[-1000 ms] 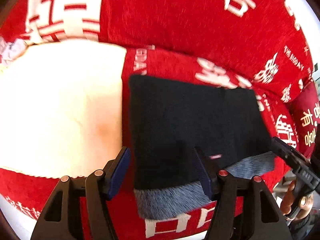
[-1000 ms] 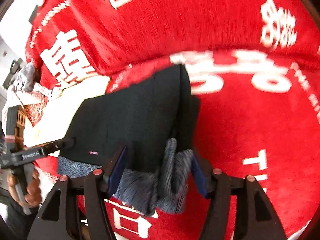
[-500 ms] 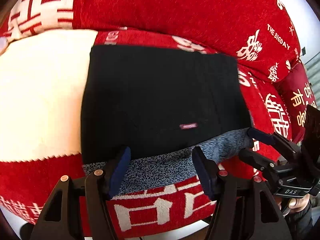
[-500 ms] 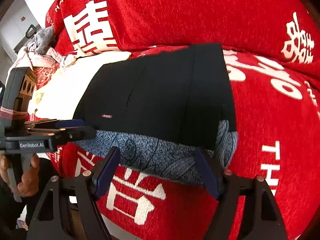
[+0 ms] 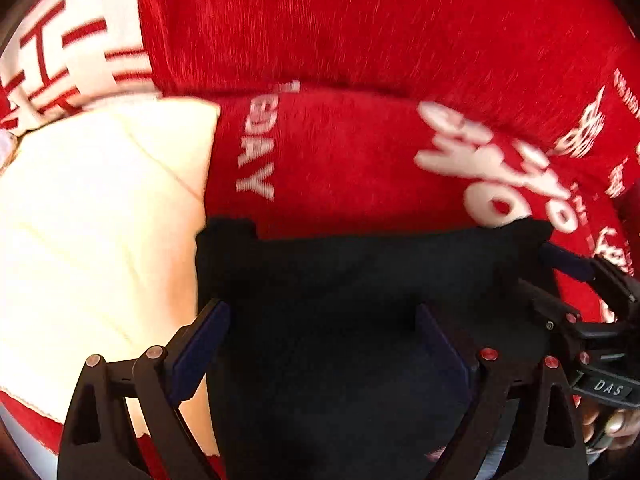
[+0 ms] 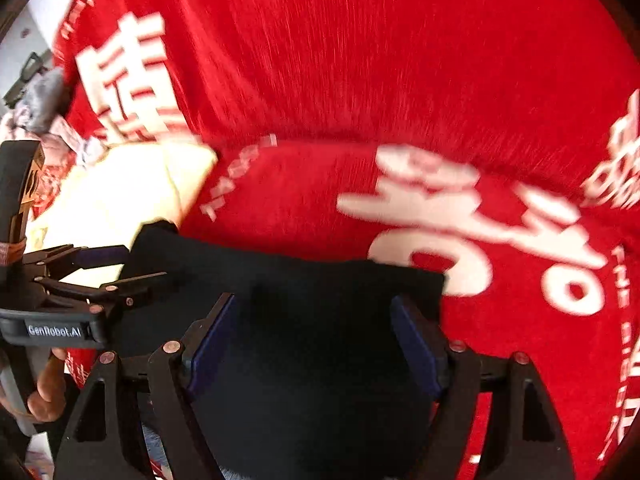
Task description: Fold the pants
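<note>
Holding both claws spread wide | your left gripper (image 5: 320, 332) and right gripper (image 6: 312, 320) grasp nothing | black pants (image 5: 360, 320) lie between each claw's fingers, on red sofa cover (image 5: 360, 168)

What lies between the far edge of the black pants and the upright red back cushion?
In both wrist views, only the red seat cover with white lettering lies between the black pants and the back cushion; nothing rests on that stretch.
</note>
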